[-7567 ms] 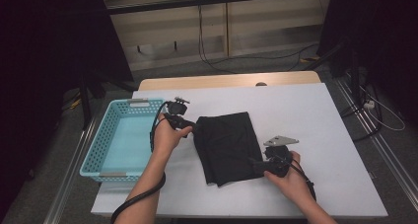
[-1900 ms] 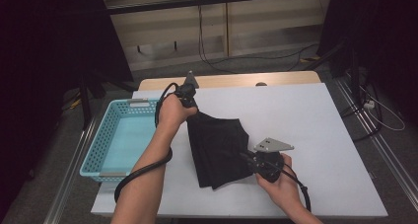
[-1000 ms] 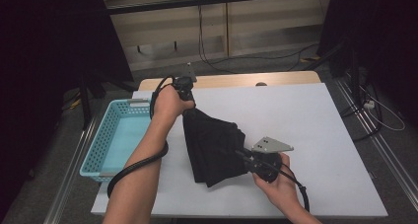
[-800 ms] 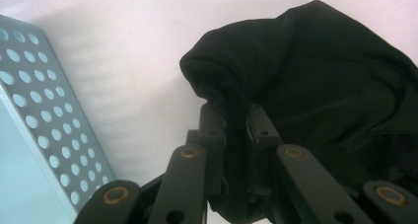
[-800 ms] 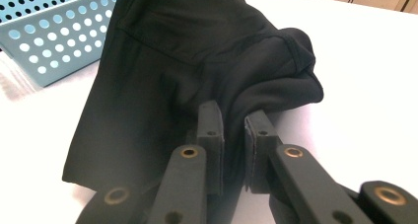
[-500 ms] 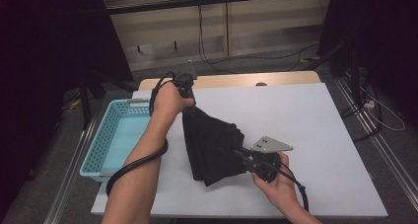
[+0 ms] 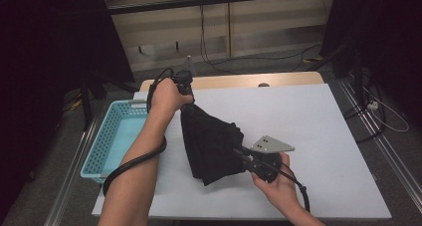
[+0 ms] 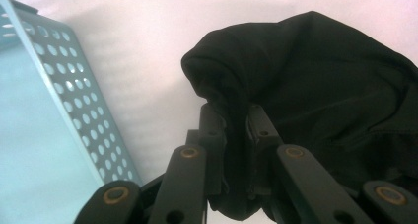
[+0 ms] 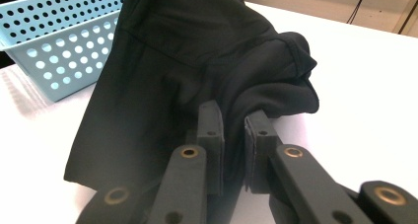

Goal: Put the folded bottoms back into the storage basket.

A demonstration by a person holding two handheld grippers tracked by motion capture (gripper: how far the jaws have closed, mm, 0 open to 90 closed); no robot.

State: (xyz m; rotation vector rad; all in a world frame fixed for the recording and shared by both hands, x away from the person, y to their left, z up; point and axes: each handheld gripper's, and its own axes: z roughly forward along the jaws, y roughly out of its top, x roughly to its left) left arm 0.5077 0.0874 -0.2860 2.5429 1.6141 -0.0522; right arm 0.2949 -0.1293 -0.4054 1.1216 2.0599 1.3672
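High view showed me the black garment draped across the middle of the white table, its upper end lifted toward the upper left; my left gripper held that end pinched, just right of the blue basket; left gripper view had both jaws closed narrow on a rolled fold of cloth; my right gripper gripped the garment's lower right edge; right gripper view showed its jaws clamped on bunched fabric, the basket at upper left.
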